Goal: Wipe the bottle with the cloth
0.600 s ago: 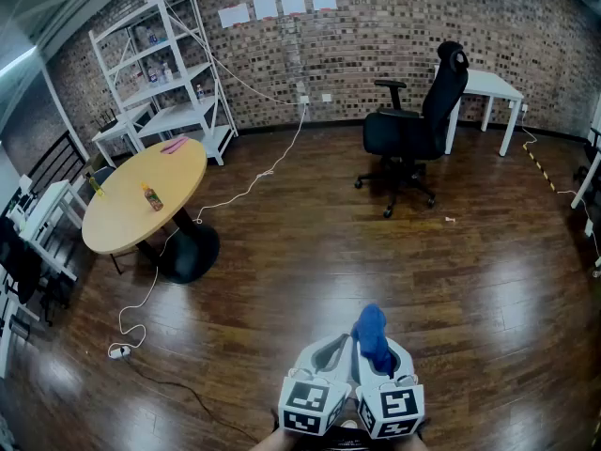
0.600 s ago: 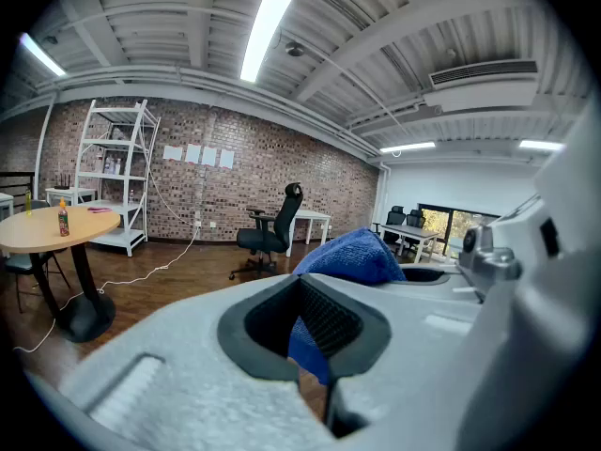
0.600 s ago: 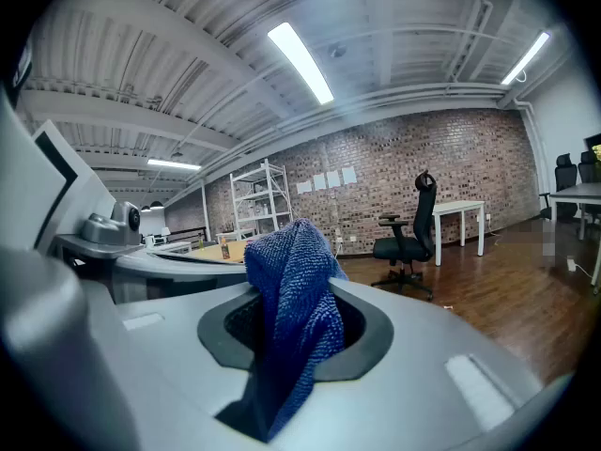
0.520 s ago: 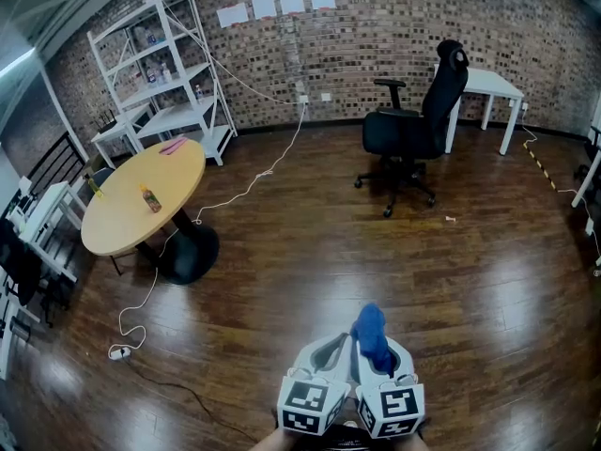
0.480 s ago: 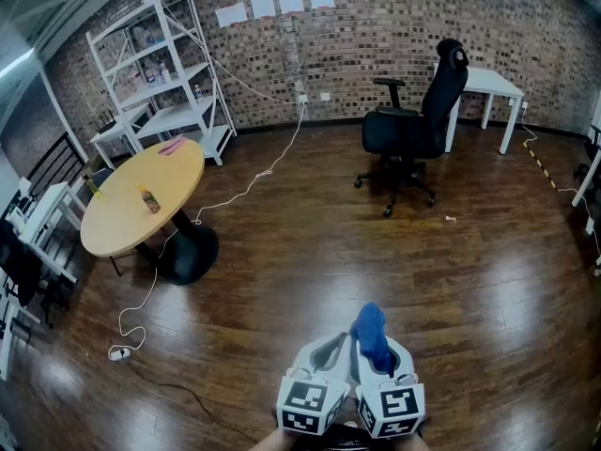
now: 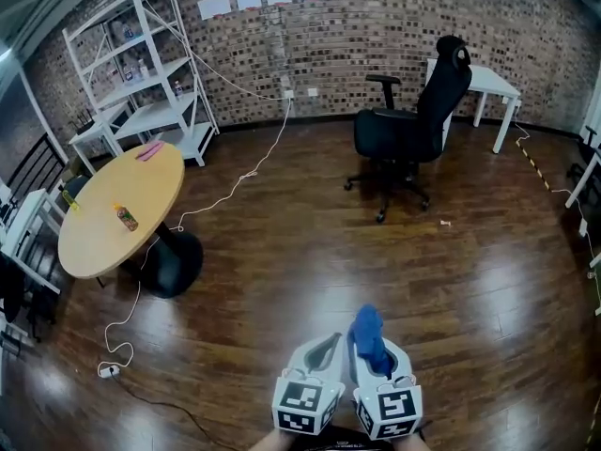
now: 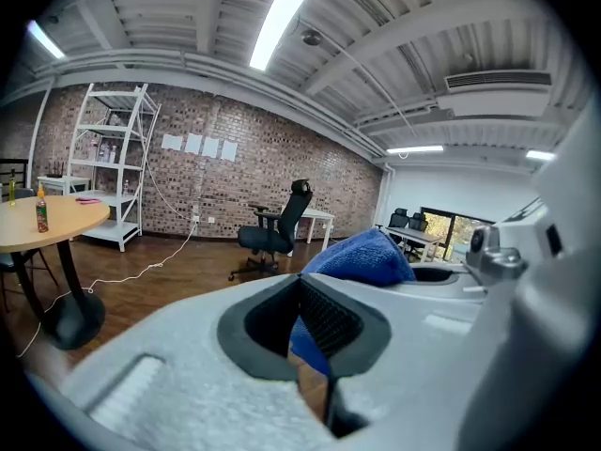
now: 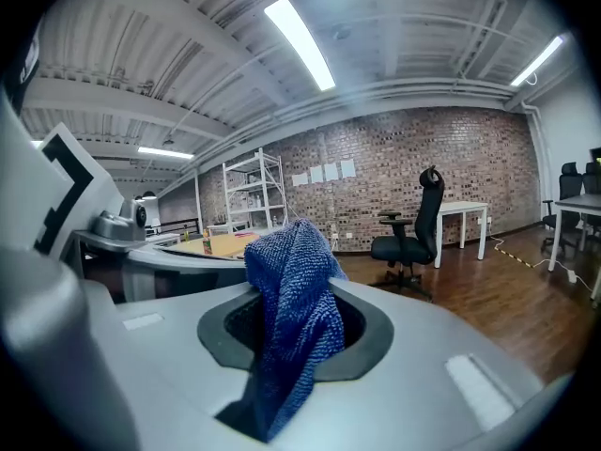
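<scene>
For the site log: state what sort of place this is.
Probably a loft-style office or workroom: a brick wall, a black office chair, white metal shelving, and a round table with a bottle on it.

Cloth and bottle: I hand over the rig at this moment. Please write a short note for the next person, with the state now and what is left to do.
Left gripper: shut, holds nothing.
Right gripper: shut on the blue cloth, which sticks up out of the jaws.
Bottle: upright on the round table, far off to the left across the floor. Both grippers are side by side, close to the body.
Done: cloth is in the gripper.
Left: go to the table, take the bottle (probably with the left gripper), wipe it.
</scene>
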A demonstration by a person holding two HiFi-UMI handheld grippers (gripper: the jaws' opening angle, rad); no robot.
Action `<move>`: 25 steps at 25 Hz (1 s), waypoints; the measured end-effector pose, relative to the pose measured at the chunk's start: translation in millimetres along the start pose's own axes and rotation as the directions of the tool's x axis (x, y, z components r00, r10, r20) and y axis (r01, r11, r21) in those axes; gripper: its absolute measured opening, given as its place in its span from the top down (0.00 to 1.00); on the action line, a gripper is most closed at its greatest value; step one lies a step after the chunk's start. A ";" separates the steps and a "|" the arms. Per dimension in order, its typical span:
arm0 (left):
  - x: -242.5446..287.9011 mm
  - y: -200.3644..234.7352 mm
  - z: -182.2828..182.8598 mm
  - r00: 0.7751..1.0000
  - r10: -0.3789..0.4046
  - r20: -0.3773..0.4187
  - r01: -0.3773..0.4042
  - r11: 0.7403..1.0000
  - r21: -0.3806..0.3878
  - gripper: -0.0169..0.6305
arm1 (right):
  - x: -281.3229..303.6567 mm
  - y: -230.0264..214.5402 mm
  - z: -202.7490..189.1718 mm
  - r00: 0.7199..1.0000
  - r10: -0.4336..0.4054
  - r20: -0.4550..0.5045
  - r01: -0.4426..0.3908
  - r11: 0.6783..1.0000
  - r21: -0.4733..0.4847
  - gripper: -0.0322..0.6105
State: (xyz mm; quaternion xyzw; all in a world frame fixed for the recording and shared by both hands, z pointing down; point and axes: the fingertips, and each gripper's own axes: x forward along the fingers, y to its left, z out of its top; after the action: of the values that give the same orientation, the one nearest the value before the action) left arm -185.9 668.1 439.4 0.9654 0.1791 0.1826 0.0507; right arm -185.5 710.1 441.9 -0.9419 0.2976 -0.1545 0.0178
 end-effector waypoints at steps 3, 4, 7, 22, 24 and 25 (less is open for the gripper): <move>27.2 36.5 13.7 0.999 -0.028 -0.017 0.028 1.000 -0.007 0.97 | 50.4 -1.1 14.7 1.000 -0.014 -0.019 0.014 1.000 -0.001 0.81; 34.6 47.6 18.6 0.999 -0.036 -0.021 0.036 0.999 -0.012 0.97 | 65.0 -0.1 19.4 1.000 -0.016 -0.025 0.016 1.000 -0.001 0.81; 55.3 81.3 37.0 0.999 -0.049 -0.018 0.049 0.999 -0.014 0.97 | 107.0 3.7 35.0 0.999 -0.017 -0.037 0.017 1.000 -0.012 0.81; 118.4 184.1 94.0 0.999 -0.044 0.010 0.045 0.999 -0.003 0.97 | 234.3 4.4 81.4 1.000 -0.013 -0.018 0.013 1.000 -0.019 0.81; 123.1 190.2 92.6 0.999 -0.038 0.006 0.038 0.999 -0.001 0.97 | 244.5 4.9 81.1 1.000 0.001 -0.013 -0.001 1.000 -0.013 0.81; 127.4 194.5 92.3 0.999 -0.032 0.004 0.032 0.999 -0.002 0.97 | 251.4 4.2 81.1 1.000 0.010 -0.012 -0.010 1.000 -0.012 0.81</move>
State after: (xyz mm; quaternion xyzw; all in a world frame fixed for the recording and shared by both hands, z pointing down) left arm 22.7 530.5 428.1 0.9627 0.1942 0.1801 0.0547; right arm 31.5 559.5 434.6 -0.9396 0.3036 -0.1580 0.0111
